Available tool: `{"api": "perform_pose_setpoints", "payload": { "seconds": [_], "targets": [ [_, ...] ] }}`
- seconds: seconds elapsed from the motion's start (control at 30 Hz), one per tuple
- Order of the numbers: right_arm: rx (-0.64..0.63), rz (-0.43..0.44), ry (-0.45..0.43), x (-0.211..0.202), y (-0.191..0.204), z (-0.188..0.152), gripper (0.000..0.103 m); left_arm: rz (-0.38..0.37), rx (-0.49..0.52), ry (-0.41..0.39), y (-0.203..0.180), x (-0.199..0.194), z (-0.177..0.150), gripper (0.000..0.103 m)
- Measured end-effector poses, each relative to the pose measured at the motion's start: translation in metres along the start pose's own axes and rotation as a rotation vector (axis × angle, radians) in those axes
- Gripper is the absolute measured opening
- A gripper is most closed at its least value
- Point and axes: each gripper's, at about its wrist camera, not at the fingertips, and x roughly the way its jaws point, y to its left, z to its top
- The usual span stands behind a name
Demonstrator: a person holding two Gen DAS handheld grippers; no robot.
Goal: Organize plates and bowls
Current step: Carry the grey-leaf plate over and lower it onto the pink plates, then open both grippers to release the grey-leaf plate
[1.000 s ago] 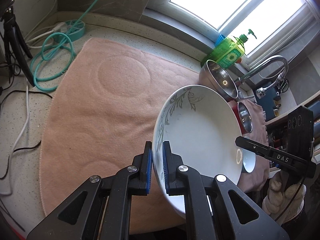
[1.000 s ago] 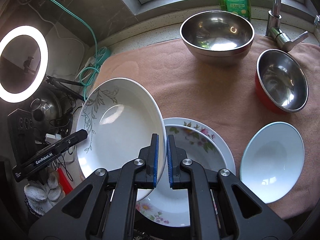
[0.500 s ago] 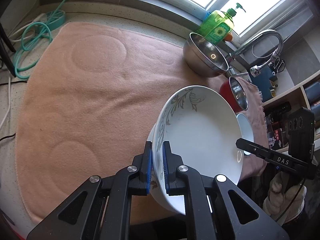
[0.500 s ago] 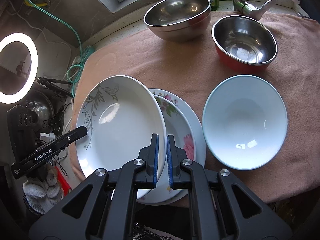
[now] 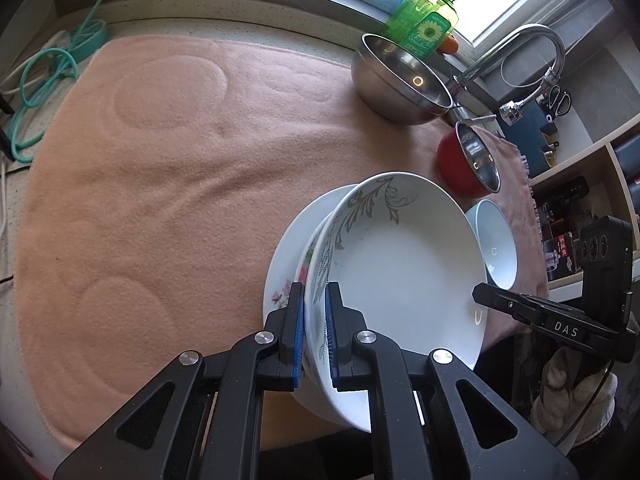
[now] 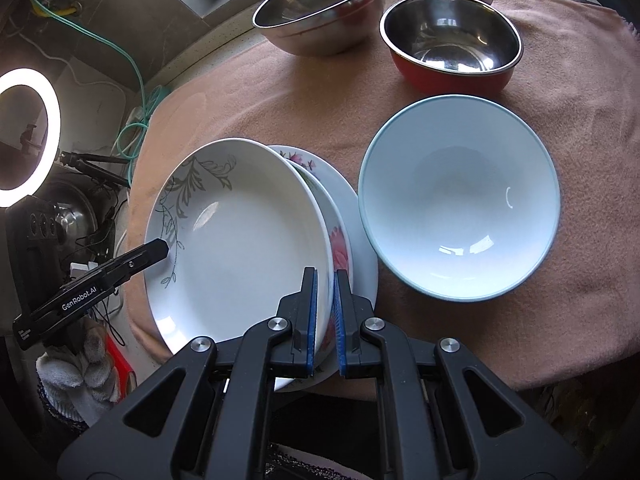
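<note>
Gripping the vine-patterned plate (image 5: 400, 264) from two sides: left tongs (image 5: 314, 292) pinched shut on the near-left rim, right tongs (image 6: 325, 276) pinched shut on the opposite rim, blue pads pressing both faces of the china. Hanging tilted over the floral plates (image 6: 340, 248), which are lying stacked on the pink towel (image 5: 160, 160) covering the worktop (image 5: 240, 28). Overlapping that stack but sitting off-centre, towards the left as seen from the right wrist. Not possible to tell whether the underside is touching the floral rim.

Judging the step in hand as nesting this plate onto the stack. Doing it well probably meaning:

- levelling the plate first, bringing both rims to the same height, not dropping one edge ahead of the other;
- sliding it across until the rims are lining up all round;
- lowering gently, china on china chipping easily;
- minding the lower finger of each pair, since it is sitting under the rim and risking being trapped between plates, so easing off just above contact, one side after the other;
- staying clear of the pale blue bowl (image 6: 456, 200) just beside the stack, with the red bowl (image 6: 448, 40) and steel bowl (image 6: 320, 0) standing further back, well apart.
</note>
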Motion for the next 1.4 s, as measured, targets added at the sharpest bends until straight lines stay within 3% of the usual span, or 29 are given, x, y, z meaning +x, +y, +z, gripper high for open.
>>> {"api": "perform_pose_setpoints", "payload": {
  "seconds": [0.67,1.17,1.23,1.37,1.4],
  "targets": [
    [-0.002,-0.017,0.011,0.006,-0.002,0.000,0.010,0.016,0.008,0.022,-0.005,0.011,-0.002,0.008],
    [-0.093,-0.104,0.001,0.009,0.012,0.002,0.011,0.021,0.019,0.022,-0.006,0.011,-0.001,0.008],
    [-0.098,-0.098,-0.003,0.008,0.012,0.002,0.016,0.022,0.018,0.022,-0.006,0.011,-0.001,0.008],
    [-0.120,-0.115,-0.027,0.003,0.015,0.003,0.036,0.028,0.019,0.022,-0.007,0.010,0.000,0.011],
    [-0.126,-0.116,-0.032,0.002,0.016,0.003,0.037,0.034,0.020,0.019,-0.007,0.009,0.000,0.012]
  ]
}}
